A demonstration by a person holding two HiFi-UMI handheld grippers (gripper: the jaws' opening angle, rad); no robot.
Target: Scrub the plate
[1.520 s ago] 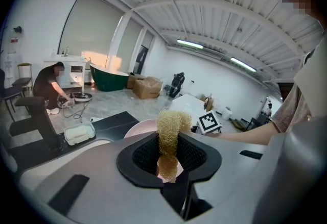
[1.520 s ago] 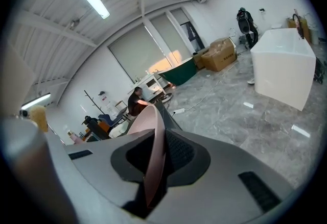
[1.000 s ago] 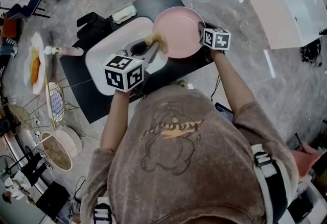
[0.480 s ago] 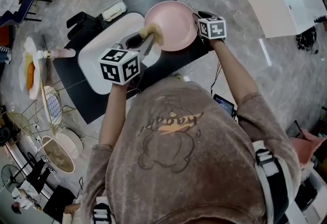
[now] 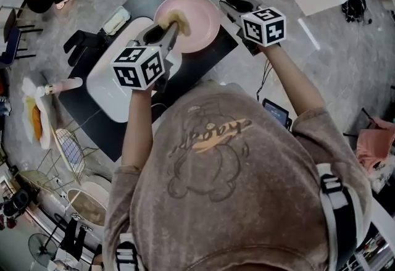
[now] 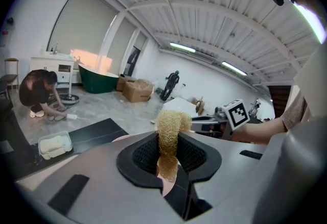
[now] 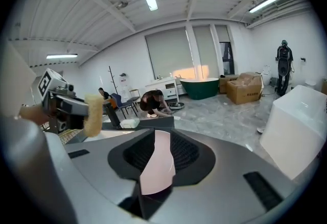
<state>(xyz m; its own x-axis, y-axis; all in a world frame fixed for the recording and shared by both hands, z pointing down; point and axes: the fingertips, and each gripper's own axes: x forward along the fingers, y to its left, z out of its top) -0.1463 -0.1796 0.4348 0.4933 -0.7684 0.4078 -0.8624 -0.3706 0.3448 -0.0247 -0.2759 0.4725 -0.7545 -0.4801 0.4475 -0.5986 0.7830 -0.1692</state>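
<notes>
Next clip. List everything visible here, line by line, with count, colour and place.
plate: one, pink, on the work surface, rim between the right gripper's jaws
scrubber: one, yellow, over the plate, in the left gripper's jaws
work surface: one, black, under plate and tray
tray: one, white, beside the plate
small container: one, pale, at the work surface's far edge
large box: one, white, on the floor to the right
bathtub: one, green, far background
cardboard boxes: at least two, brown, near the bathtub
crouching person: one, dark top, beyond the work surface
left gripper: one, grey, jaws shut on the scrubber
right gripper: one, grey, jaws closing, plate's rim between them, not yet pressed
</notes>
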